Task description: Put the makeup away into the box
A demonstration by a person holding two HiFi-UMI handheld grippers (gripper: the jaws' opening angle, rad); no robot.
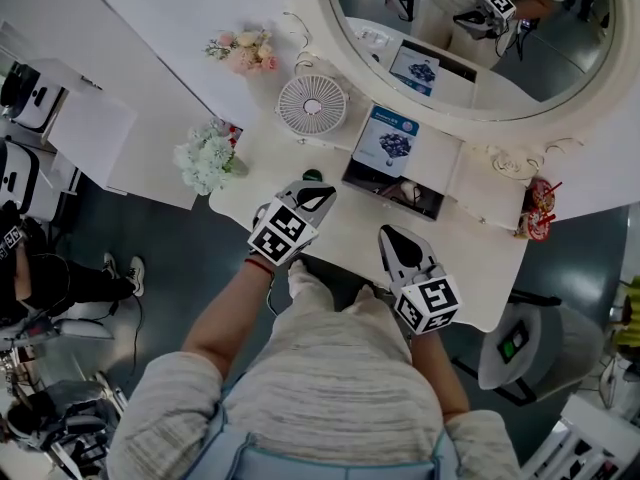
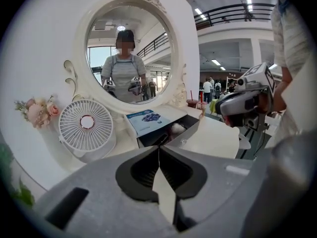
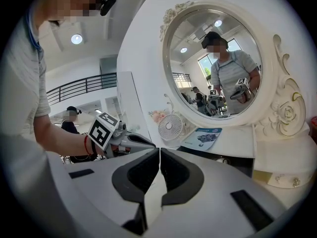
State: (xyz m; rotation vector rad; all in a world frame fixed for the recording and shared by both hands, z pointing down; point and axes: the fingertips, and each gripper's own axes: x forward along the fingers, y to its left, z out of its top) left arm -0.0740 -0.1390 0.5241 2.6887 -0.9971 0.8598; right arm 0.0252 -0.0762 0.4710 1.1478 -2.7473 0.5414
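The black box (image 1: pixel 372 178) lies open on the white dressing table (image 1: pixel 460 268), its lid (image 1: pixel 386 140) with a blue picture propped up behind it. A pale item (image 1: pixel 408 192) lies inside; I cannot tell what it is. My left gripper (image 1: pixel 324 190) is shut and empty just left of the box, beside a small dark round thing (image 1: pixel 313 175). My right gripper (image 1: pixel 386 234) is shut with nothing in it, just in front of the box. In the left gripper view the shut gripper (image 2: pixel 158 148) points at the box (image 2: pixel 163 135). The right gripper view shows its shut gripper (image 3: pixel 159 150) and the lid (image 3: pixel 203 137).
A white fan (image 1: pixel 312 103) stands behind the left gripper. White flowers (image 1: pixel 207 158) stand at the table's left corner, pink ones (image 1: pixel 243 50) against the wall. The round mirror (image 1: pixel 470 28) rises behind the box. A red-patterned cup (image 1: pixel 537 208) stands at the right edge.
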